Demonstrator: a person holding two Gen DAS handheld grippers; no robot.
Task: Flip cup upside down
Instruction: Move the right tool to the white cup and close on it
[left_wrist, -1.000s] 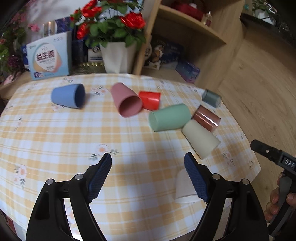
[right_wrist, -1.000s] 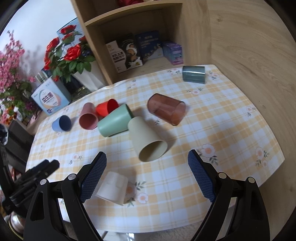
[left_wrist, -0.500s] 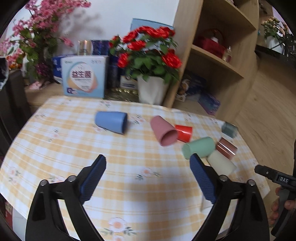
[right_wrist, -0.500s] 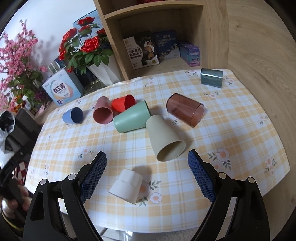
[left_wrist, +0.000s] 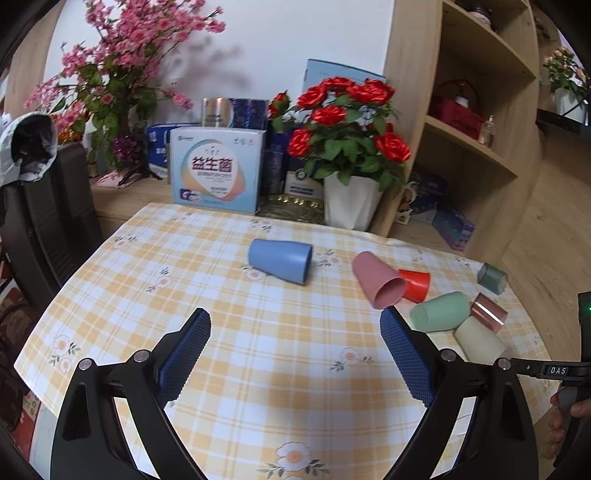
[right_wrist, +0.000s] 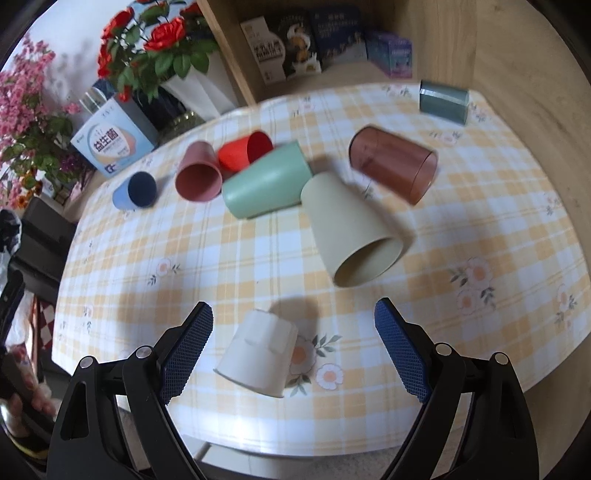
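The white cup sits mouth down near the front edge of the surface, right between the two arms of the right gripper. It looks a little tilted, and it has a flat raised patch on its side. It looks like a small, light plastic cup, stiff and smooth, so it could slip or tip over with a hard push. A good place to hold it is across the middle of its round side, one pad on each side.

The right gripper's jaws are wide apart and hold nothing. The left gripper is also wide apart and holds nothing, over a bare part of the checked cloth.

Farther back, more cups lie on their sides. A beige cup is closest, with its mouth toward the camera. A green cup touches it. Next come a pink cup, a red cup and a blue cup. A brown see-through cup and a grey-green cup lie toward the right. Behind the surface are red roses in a white pot and a box.
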